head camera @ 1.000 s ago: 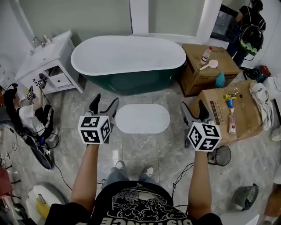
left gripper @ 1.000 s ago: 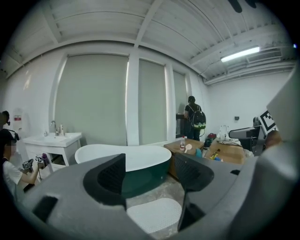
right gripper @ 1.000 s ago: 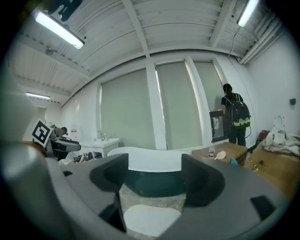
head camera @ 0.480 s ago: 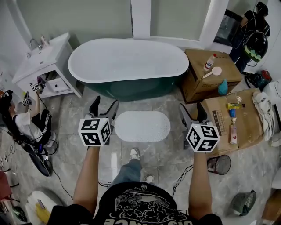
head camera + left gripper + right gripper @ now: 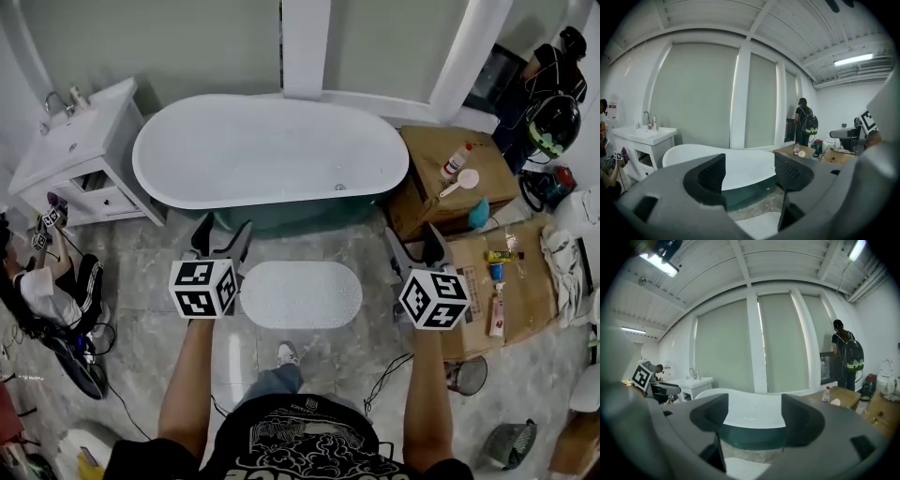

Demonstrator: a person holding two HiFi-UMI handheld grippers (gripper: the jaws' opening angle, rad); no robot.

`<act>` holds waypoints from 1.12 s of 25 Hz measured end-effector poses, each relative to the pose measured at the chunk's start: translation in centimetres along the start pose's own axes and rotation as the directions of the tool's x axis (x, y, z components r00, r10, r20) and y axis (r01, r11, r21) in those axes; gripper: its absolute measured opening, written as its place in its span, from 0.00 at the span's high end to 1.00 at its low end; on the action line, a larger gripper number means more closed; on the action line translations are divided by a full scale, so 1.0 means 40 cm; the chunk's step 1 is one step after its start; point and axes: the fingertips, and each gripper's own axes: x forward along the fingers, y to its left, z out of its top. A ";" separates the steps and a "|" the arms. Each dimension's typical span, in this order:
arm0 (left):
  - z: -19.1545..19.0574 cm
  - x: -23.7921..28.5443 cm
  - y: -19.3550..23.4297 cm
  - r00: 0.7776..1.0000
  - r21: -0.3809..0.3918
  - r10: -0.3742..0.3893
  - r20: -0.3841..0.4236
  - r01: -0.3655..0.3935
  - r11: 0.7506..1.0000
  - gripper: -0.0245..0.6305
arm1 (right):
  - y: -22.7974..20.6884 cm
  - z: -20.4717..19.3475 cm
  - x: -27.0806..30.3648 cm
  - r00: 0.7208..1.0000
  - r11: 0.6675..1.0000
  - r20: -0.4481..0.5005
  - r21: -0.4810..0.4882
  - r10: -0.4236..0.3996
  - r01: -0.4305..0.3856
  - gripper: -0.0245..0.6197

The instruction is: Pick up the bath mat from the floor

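Note:
A white oval bath mat (image 5: 300, 294) lies flat on the marble floor in front of the bathtub (image 5: 270, 155). My left gripper (image 5: 221, 236) hovers above the mat's left end, open, with nothing between its fingers. My right gripper (image 5: 414, 246) is held to the right of the mat, also open and empty. In the left gripper view a corner of the mat (image 5: 761, 224) shows low between the jaws, with the tub (image 5: 740, 168) beyond. The right gripper view shows a strip of the mat (image 5: 740, 469) at the bottom and the tub (image 5: 754, 416) ahead.
A white vanity with a sink (image 5: 70, 155) stands at the left, with a person (image 5: 42, 281) crouched beside it. Cardboard boxes (image 5: 455, 178) with bottles and tubes line the right. Another person (image 5: 553, 84) stands at the far right. A wire bin (image 5: 467, 375) and a cable lie on the floor.
I have walked towards the tub with both grippers held out, so the mat and tub are nearer. One foot has stepped forward. Both sets of jaws stay as wide as before.

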 end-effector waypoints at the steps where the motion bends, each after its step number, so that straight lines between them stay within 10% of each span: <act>1: -0.001 0.015 0.013 1.000 -0.002 0.001 -0.003 -0.001 1.000 0.45 | -0.003 0.002 0.019 1.000 1.000 -0.003 0.002 -0.003 0.003 0.44; 28: -0.244 0.100 0.083 0.982 -0.024 0.083 -0.168 -0.089 0.996 0.44 | -0.129 -0.235 0.201 0.986 0.998 -0.158 0.039 0.054 -0.049 0.44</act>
